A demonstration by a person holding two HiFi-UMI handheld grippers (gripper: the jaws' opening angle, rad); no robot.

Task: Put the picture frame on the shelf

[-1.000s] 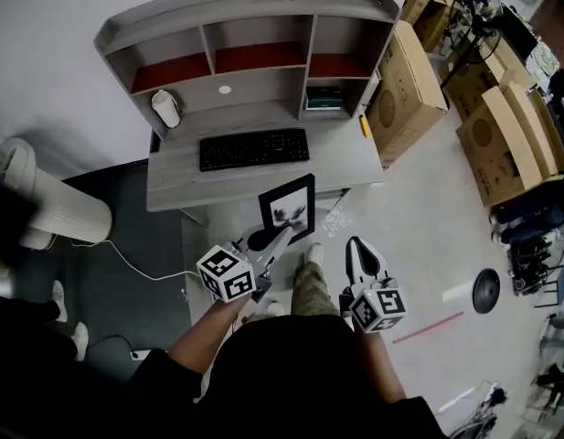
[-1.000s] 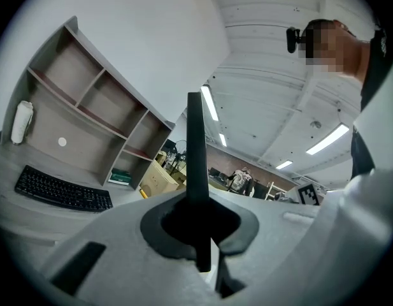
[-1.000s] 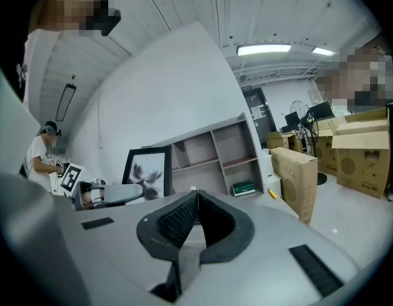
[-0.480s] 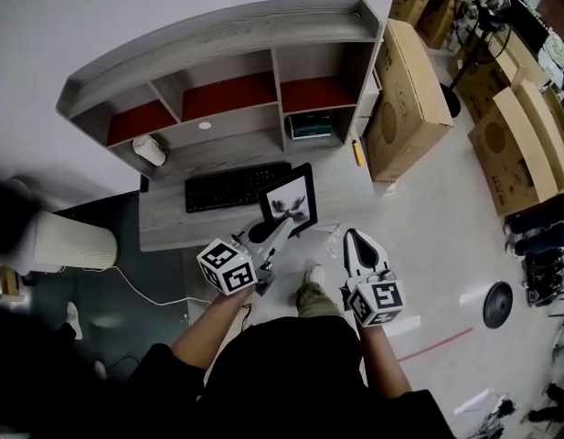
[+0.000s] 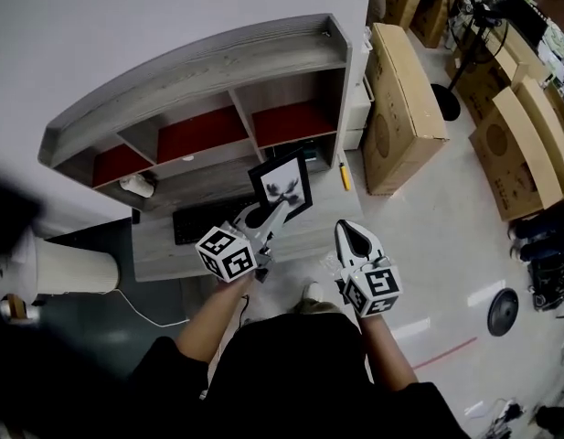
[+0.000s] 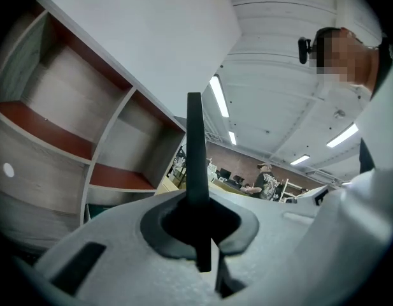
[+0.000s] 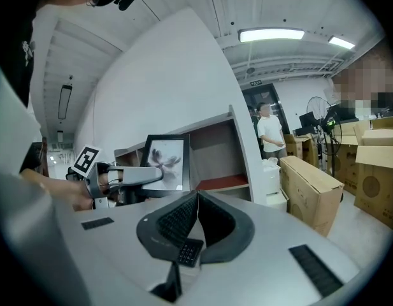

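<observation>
A black picture frame [image 5: 283,187] with a pale print is held upright over the desk, in front of the right red-floored compartment [image 5: 291,122] of the grey shelf unit [image 5: 199,71]. My left gripper [image 5: 268,219] is shut on the frame's lower edge. In the left gripper view the frame [image 6: 196,164] shows edge-on as a dark bar rising from the jaws, with the open shelf compartments [image 6: 113,177] to its left. My right gripper [image 5: 348,230] hangs to the right, shut with nothing in it. In the right gripper view the frame [image 7: 165,161] faces me, and the pads meet.
A black keyboard [image 5: 199,224] lies on the desk under the frame. A white object [image 5: 137,186] stands at the desk's left. Large cardboard boxes [image 5: 405,99] line the floor to the right. A white cylinder [image 5: 71,268] stands at the left. A person [image 7: 269,132] stands far back.
The left gripper has carried the frame up and away from me, from over the desk's front edge to just before the shelf compartments. The right gripper has followed, still shut.
</observation>
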